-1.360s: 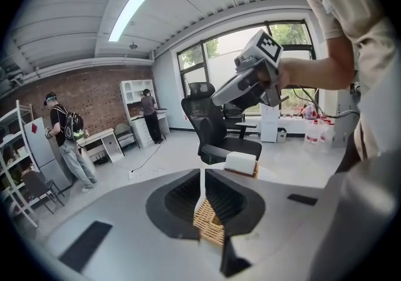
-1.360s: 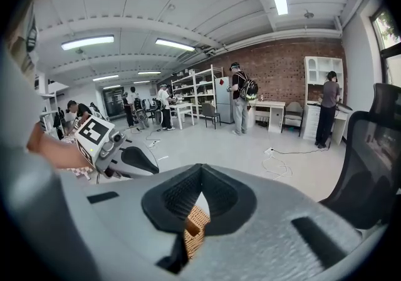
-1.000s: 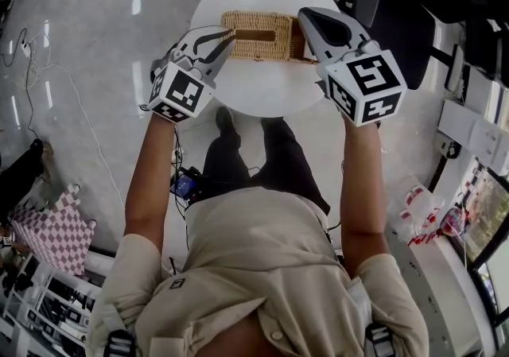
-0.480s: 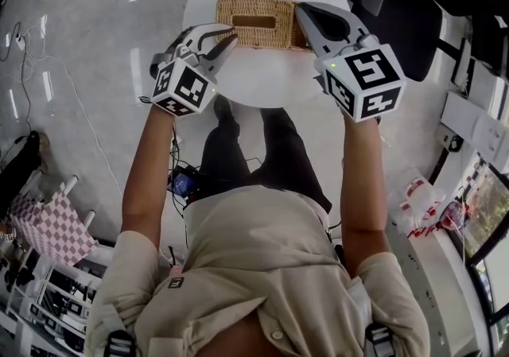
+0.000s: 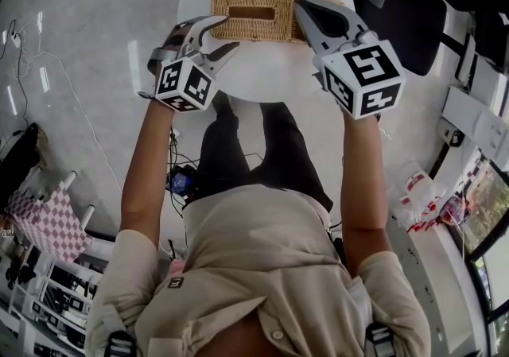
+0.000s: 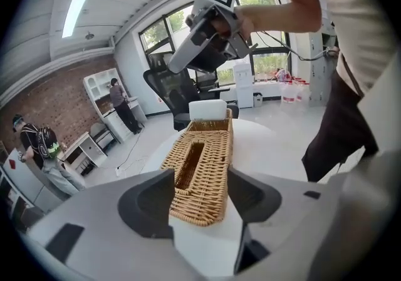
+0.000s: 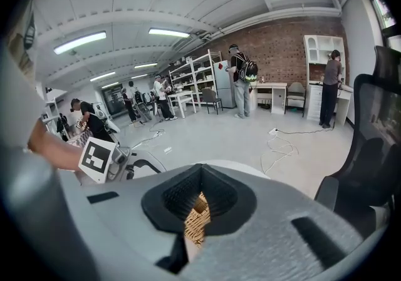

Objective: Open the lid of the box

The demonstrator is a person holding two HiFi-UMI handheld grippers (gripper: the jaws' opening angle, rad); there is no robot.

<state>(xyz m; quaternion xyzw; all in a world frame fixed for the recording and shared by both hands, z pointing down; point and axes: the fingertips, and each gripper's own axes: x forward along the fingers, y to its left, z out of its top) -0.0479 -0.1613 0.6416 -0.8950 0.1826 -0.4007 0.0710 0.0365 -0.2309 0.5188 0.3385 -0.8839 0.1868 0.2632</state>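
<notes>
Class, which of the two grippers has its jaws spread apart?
The left gripper: its jaws have just opened wide, with the end of the wicker box showing between them, untouched. The right gripper has its jaws together.

shirt: beige, short-sleeved, buttoned; black strap buckles at its shoulders | trousers: dark | left gripper, right gripper: grey shells, black pads, each with a white cube of black square markers

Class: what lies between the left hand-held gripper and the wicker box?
Bare white table, shown in the left gripper view. That hand-held gripper's jaws have just been opening, with the box's end showing between them.
</notes>
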